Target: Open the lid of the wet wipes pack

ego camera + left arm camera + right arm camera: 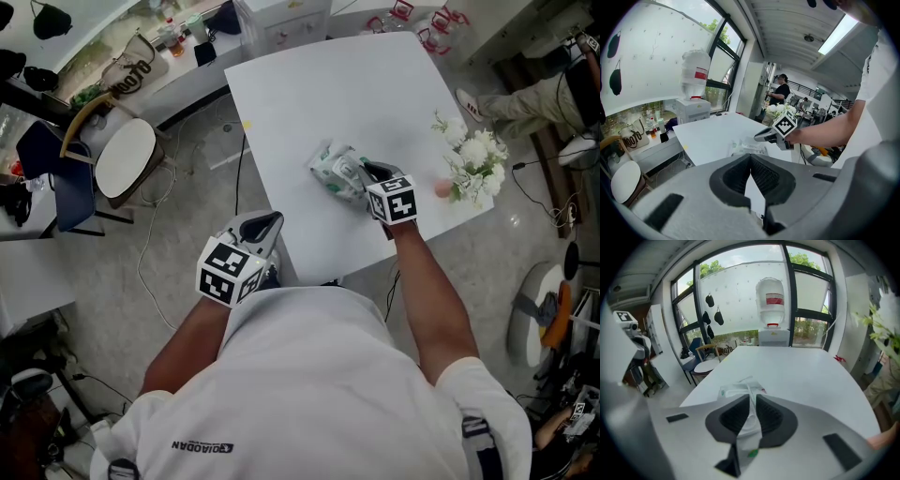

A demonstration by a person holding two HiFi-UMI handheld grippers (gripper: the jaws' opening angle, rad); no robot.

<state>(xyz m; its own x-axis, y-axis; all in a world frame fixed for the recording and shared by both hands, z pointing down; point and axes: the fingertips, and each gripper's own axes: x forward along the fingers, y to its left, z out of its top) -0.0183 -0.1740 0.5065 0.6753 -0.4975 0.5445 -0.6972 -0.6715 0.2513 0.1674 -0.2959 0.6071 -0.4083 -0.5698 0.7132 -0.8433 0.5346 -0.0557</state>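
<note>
- The wet wipes pack (336, 173) lies on the white table (356, 84), near the middle of the side closest to the person. The white flowers (473, 159) stand well off to its right.
- The right gripper (367, 173) is right at the pack, on the end nearest the person. Its tongs point down and away over the pack.
- In the right gripper view, the right gripper's (751, 404) tongs pinch a thin white bit of the pack (738, 389). I think it is the lid flap, but I cannot be sure.
- From those tongs, the pack's long side runs straight ahead, away from the person. So the flap would have to be pulled up and back toward the person to open.
- The left gripper (267, 225) hangs off the near edge of the table, well apart from the pack. Its tongs (750, 159) are pressed together with nothing in them.
- The right hand is much nearer. The left would have to reach forward and to its right to hold the pack (747, 148) down.
</note>
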